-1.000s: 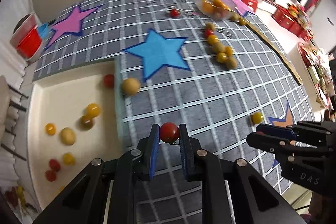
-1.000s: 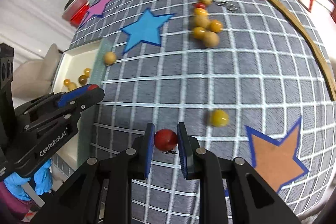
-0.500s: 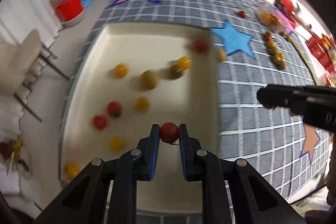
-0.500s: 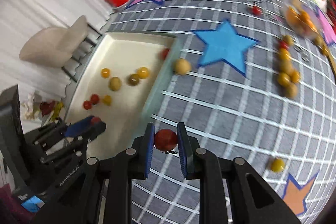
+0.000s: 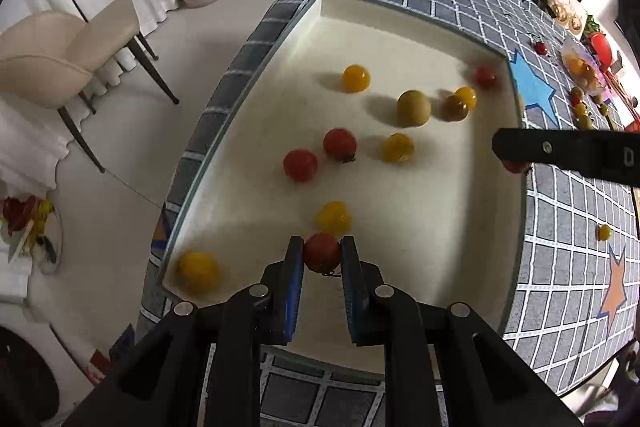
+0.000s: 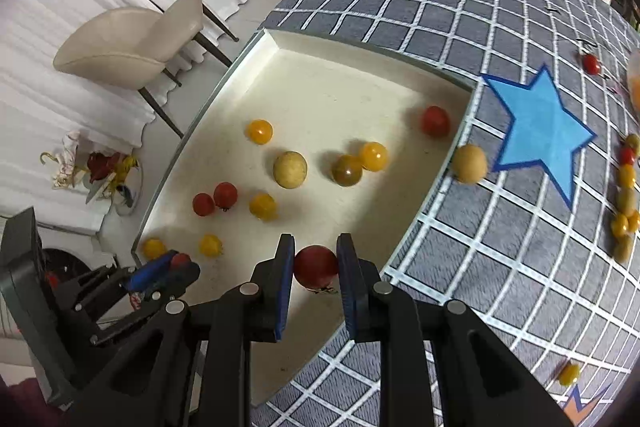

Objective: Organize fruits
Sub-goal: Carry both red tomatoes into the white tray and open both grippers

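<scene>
Two grippers each clenched a small red tomato above the cream tray (image 5: 400,23). Left gripper (image 5: 322,267) pinched its tomato (image 5: 322,251) across the middle between blue pads, over the tray's near end. Right gripper (image 6: 314,269) pinched its tomato (image 6: 315,265) likewise, near the tray's right rim. Judged light, smooth-skinned, soft; likely to split under hard squeeze, likely to roll once let go. Grip across the widest part looked sound. Tray held about ten loose fruits: red, yellow, one larger greenish-yellow one (image 5: 413,108). More fruit lay on the checked cloth (image 6: 500,267), far right.
</scene>
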The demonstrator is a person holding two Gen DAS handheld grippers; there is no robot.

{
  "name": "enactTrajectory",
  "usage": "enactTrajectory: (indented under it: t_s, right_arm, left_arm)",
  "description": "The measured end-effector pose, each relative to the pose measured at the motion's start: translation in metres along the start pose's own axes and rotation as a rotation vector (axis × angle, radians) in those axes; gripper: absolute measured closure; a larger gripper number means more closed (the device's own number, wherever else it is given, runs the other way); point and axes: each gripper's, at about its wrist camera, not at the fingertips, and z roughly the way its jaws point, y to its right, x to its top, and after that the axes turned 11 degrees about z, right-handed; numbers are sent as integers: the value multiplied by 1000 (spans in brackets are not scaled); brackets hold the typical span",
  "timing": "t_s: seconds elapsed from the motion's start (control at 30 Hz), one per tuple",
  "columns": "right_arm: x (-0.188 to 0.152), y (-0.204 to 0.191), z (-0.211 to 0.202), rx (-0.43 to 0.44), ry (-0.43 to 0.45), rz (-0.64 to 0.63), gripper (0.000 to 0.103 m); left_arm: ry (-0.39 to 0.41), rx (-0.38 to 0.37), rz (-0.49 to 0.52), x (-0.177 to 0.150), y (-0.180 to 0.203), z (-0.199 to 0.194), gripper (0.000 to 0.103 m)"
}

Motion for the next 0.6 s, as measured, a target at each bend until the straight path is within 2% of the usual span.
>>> enactTrajectory:
  t_s: [0.6]
  right_arm:
    - [7, -2, 43, -89, -47, -27, 79]
  left_arm:
    - [-28, 23, 21, -1, 10, 14, 83]
